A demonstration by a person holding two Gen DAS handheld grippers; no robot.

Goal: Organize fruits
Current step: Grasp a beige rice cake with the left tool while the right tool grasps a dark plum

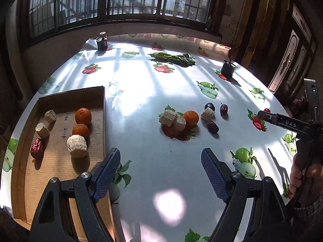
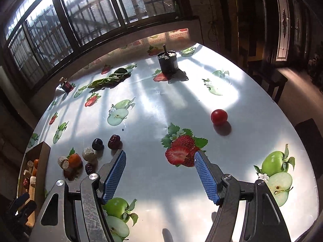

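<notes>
Right gripper (image 2: 160,161), jaws apart & empty, is nearest the tomato (image 2: 219,116) at 1 o'clock; left gripper (image 1: 160,162) also spread, empty.

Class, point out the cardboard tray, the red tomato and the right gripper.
Cardboard tray (image 1: 60,100), left wrist view, far wall.
Red tomato (image 2: 219,116), right wrist view, its centre.
Right gripper (image 2: 160,157), right wrist view, between fingertips.

Strong daylight through barred window (image 1: 121,0) beyond the far edge; barred shadows and blown-out glare across glossy surface (image 1: 161,92); room dim; fisheye bends edges, corners black; focus sharp.
</notes>
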